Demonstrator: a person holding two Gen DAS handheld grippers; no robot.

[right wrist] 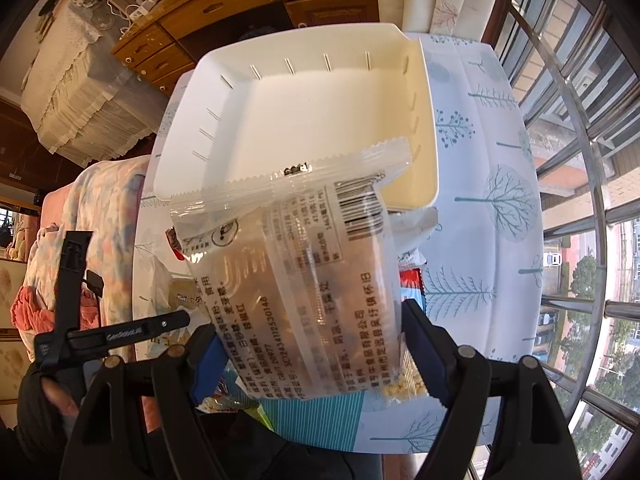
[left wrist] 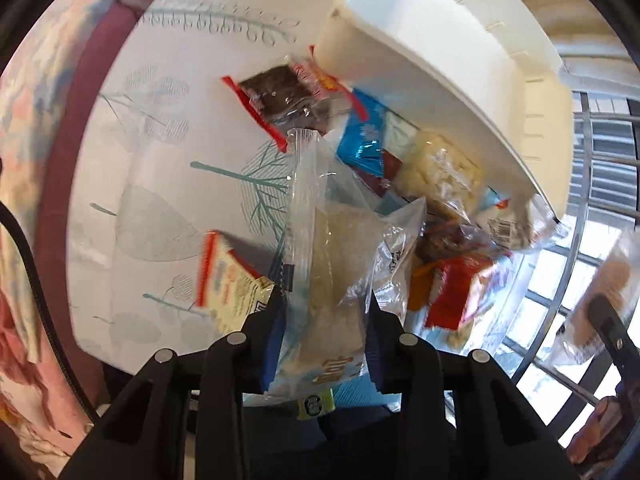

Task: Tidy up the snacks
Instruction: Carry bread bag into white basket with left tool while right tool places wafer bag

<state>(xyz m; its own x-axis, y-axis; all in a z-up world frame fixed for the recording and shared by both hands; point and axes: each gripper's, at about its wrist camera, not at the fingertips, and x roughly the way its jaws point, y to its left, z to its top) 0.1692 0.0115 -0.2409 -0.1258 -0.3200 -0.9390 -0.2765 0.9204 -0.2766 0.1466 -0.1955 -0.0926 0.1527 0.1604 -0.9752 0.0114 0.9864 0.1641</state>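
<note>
Left wrist view: left gripper (left wrist: 326,336) is pinched onto a clear packet (left wrist: 332,264) holding a pale block, gripped at its near end, the rest standing up over the table (left wrist: 168,152).
Left grip: narrow and firm, blue pads pressing both sides of the wrapper.
Pile: loose snacks lie past the packet, beside the white bin (left wrist: 440,40); I count about seven, and the far-right ones are too blurred to be sure.
Picked out: one dark bar (left wrist: 280,98) in a red-edged wrapper, one blue packet (left wrist: 366,148), one red packet (left wrist: 460,292), one yellow packet (left wrist: 236,288) at near left.
Right wrist view: right gripper (right wrist: 308,356) stands wide, clamped across a printed packet (right wrist: 296,264) hanging before the bin.
Bin: one, nothing inside it that I can see.
Handling: light, crinkly, slippery film and crumbly contents, so I'd grip the body gently or take the sealed edge.
Tally: two grippers, two packets held.
</note>
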